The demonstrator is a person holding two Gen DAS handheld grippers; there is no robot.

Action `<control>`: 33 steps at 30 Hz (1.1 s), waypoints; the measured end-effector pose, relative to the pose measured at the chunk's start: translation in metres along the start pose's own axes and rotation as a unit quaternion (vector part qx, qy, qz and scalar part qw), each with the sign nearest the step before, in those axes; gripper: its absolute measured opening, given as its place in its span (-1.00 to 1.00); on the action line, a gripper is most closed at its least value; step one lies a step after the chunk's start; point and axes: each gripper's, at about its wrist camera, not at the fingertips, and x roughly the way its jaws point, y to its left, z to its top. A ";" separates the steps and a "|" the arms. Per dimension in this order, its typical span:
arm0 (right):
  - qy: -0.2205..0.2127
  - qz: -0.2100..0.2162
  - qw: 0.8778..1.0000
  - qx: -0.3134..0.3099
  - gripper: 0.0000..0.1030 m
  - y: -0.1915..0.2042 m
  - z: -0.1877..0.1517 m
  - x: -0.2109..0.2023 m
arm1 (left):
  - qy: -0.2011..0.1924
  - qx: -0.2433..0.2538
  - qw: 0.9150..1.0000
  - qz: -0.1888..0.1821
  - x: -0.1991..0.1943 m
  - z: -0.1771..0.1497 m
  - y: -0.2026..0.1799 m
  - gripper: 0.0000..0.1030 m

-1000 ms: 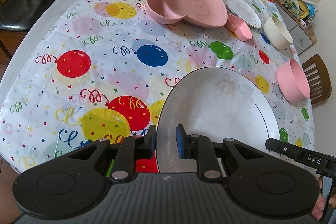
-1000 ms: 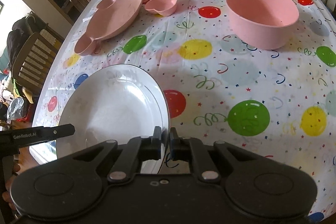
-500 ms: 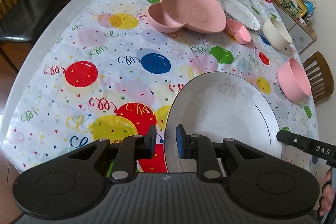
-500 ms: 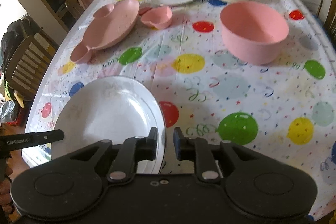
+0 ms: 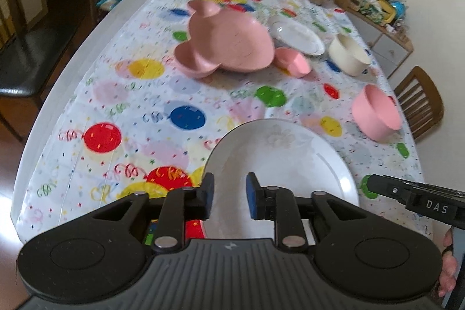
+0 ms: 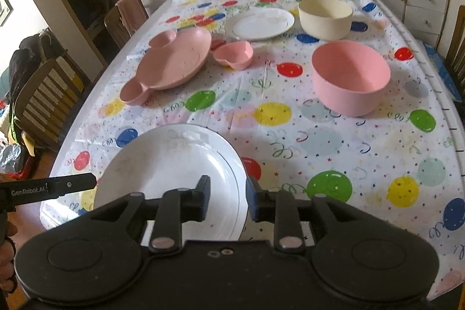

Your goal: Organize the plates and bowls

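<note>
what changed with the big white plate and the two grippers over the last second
Both grippers let go of the big white plate: the left gripper and right gripper had their jaws closed on its opposite rims, and the jaws have just been opening, now clear of the rim. Both have lifted and pulled back. The plate lies flat on the tablecloth; the other dishes stayed put.

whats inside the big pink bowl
Nothing that shows: the big pink bowl looks empty in the right wrist view, with bare pink inner wall and floor. Its near rim hides only a thin strip of the floor.
</note>
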 end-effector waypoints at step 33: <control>-0.165 -0.037 0.985 -0.041 0.99 0.017 0.044 -0.103 | -0.138 0.091 0.985 -0.043 -0.073 0.055 -0.073 0.63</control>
